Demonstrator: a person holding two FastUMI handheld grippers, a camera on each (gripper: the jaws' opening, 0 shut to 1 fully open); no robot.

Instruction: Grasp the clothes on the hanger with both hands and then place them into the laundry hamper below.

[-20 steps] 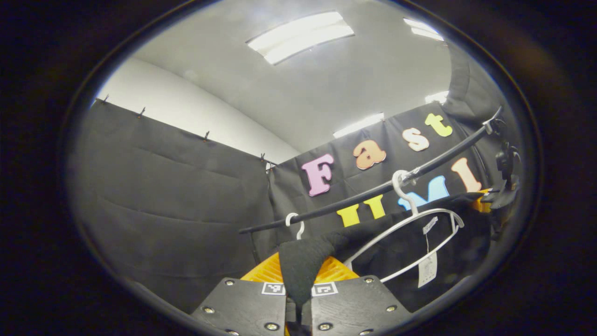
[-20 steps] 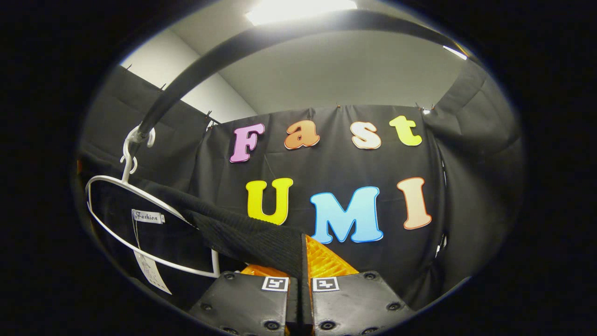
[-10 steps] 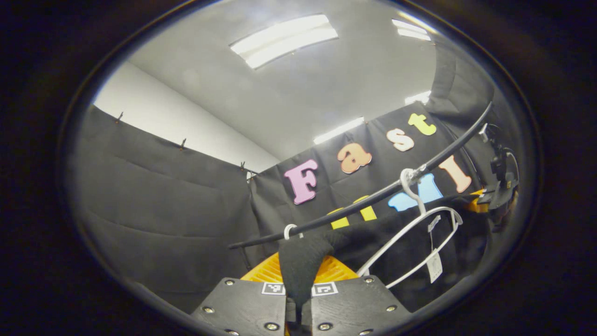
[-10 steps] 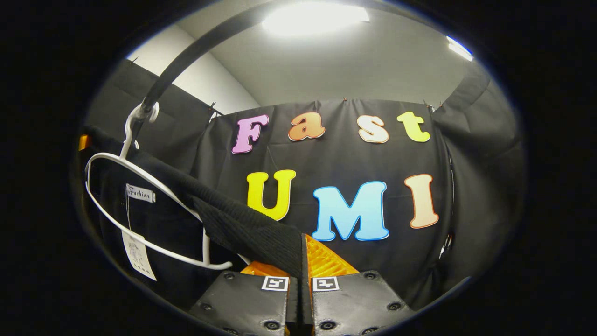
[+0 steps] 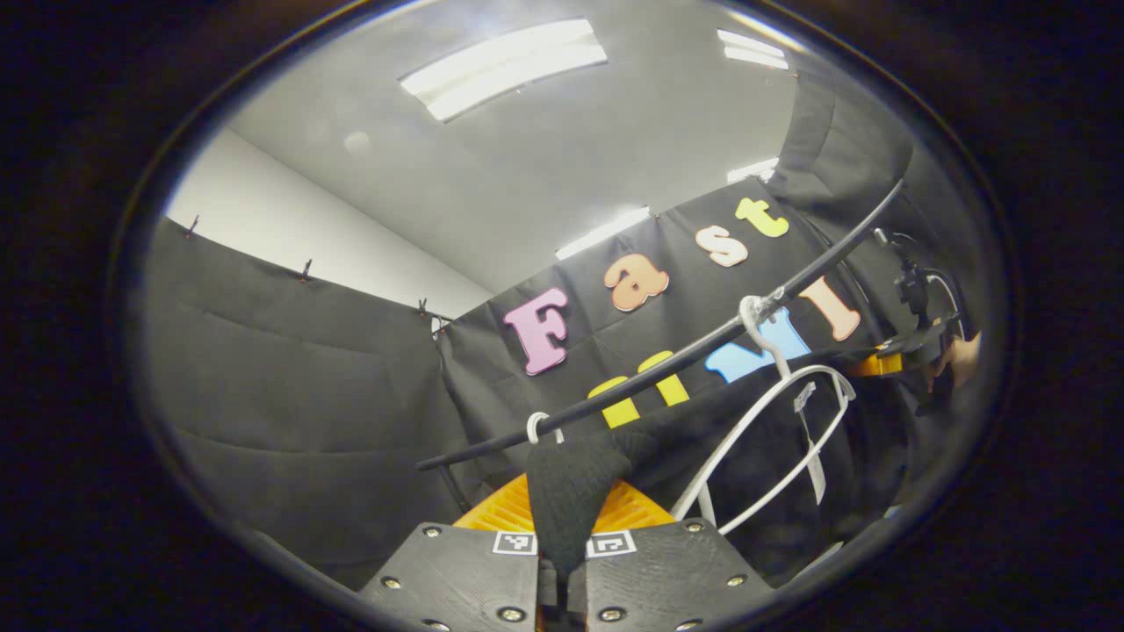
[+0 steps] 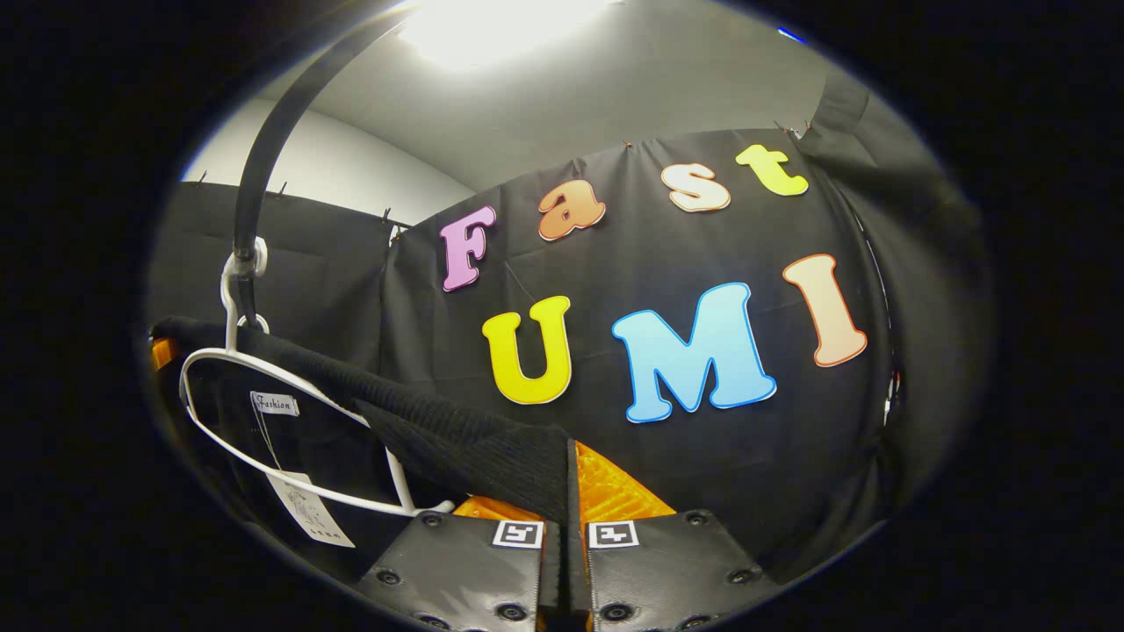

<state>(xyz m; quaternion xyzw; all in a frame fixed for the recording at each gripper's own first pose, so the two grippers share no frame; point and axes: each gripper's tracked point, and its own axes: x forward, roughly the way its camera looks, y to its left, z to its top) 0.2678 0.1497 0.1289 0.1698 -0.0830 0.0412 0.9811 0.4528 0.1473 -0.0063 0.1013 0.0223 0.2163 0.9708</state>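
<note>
A black knit garment [image 5: 702, 439] is stretched between my two grippers, still draped around a white hanger [image 5: 773, 430] that hooks on a black rail [image 5: 667, 362]. My left gripper [image 5: 562, 535] is shut on one shoulder of the garment, a fold of cloth pinched between its fingers. In the right gripper view the garment [image 6: 439, 430] runs from the white hanger [image 6: 263, 421] to my right gripper [image 6: 566, 491], which is shut on the other shoulder. Farther off in the left gripper view, the right gripper [image 5: 913, 342] and a hand show at the far right edge. The hamper is out of sight.
A second white hanger hook [image 5: 537, 427] sits on the rail near my left gripper. Paper tags [image 6: 307, 513] dangle from the garment's collar. The rail [image 6: 263, 158] arcs overhead in the right gripper view. Black cloth walls enclose the booth.
Both grippers have kept their hold on the garment while tilting. The hanger has swung along the rail, and the wall has shifted in both views.
</note>
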